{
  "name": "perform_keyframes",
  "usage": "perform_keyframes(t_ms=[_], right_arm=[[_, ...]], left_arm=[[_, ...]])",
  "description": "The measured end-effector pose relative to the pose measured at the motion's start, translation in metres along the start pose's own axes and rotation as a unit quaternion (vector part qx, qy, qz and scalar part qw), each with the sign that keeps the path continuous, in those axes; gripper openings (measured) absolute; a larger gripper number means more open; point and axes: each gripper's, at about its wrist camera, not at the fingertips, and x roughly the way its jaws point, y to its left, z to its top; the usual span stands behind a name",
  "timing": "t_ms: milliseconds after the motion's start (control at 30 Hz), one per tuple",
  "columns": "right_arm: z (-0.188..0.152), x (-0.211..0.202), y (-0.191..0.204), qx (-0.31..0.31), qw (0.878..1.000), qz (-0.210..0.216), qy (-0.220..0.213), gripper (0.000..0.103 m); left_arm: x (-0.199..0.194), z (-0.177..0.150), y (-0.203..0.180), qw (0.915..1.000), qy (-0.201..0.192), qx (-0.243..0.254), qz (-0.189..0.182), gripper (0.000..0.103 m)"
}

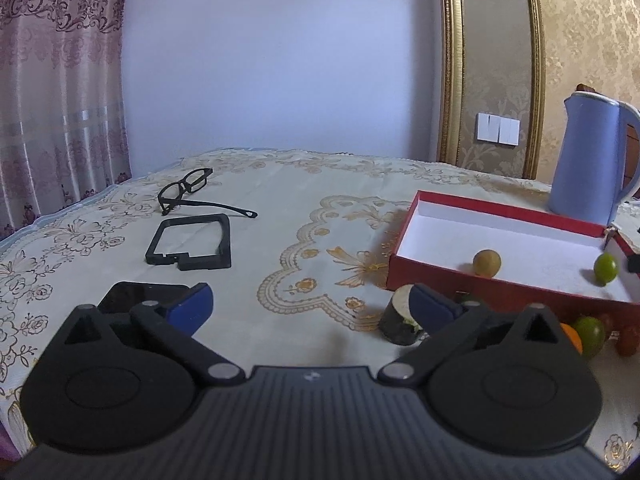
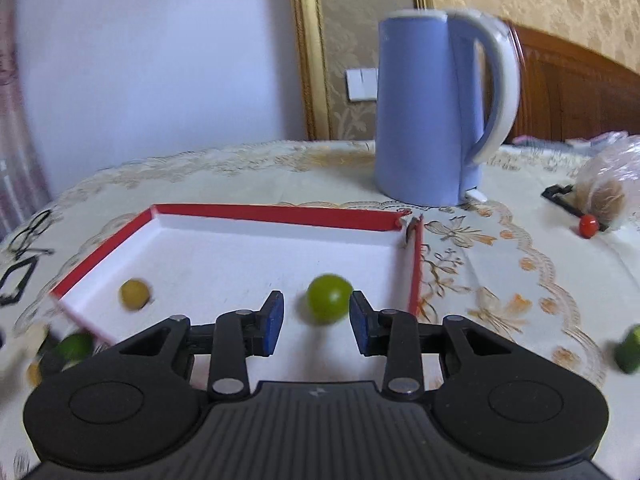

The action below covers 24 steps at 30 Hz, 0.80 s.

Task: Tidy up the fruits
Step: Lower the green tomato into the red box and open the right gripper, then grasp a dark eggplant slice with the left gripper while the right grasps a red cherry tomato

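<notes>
Lying in the red box (image 2: 280, 213), near its right wall: a green fruit (image 2: 329, 298), sitting between the blue pads (image 2: 274, 322) of the right gripper (image 2: 317, 322), jaws standing apart, a gap showing on the left side, the right pad (image 2: 359, 322) close against it; contact there not clear through the blur. Resting further left on the white floor: a yellow fruit (image 2: 136, 294), well apart from the green one. Hovering over the tablecloth (image 1: 280, 208): the left gripper (image 1: 310, 308), spread wide, holding nothing. Waiting outside the box's near wall: another green fruit (image 1: 591, 332), beside an orange one (image 1: 572, 336), plus a dark cut cylinder (image 1: 398, 318) just by the right finger. Standing behind the box: a blue kettle (image 2: 428, 112). Lying at the left: glasses (image 1: 188, 188), a black frame (image 1: 192, 242), a phone (image 1: 132, 294). Leaving open cloth between these and the box.
</notes>
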Motion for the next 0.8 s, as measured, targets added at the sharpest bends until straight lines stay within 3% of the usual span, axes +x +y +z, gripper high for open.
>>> perform_keyframes(t_ms=[267,400,800], right_arm=[[-0.049,-0.067,0.017,-0.05,0.998,0.035,-0.017,0.035],[-0.055,-0.058,0.036,-0.087,0.996,0.037,0.0,0.035],[-0.056,-0.023,0.043,-0.102,0.994,0.024,0.045,0.035]], left_arm=[[0.001,0.0,-0.002,0.9999,0.005,0.004,0.008,0.103],[0.001,-0.001,0.0,1.0,0.007,0.001,0.002,0.103],[0.002,-0.001,0.002,0.9999,0.011,-0.006,-0.001,0.103]])
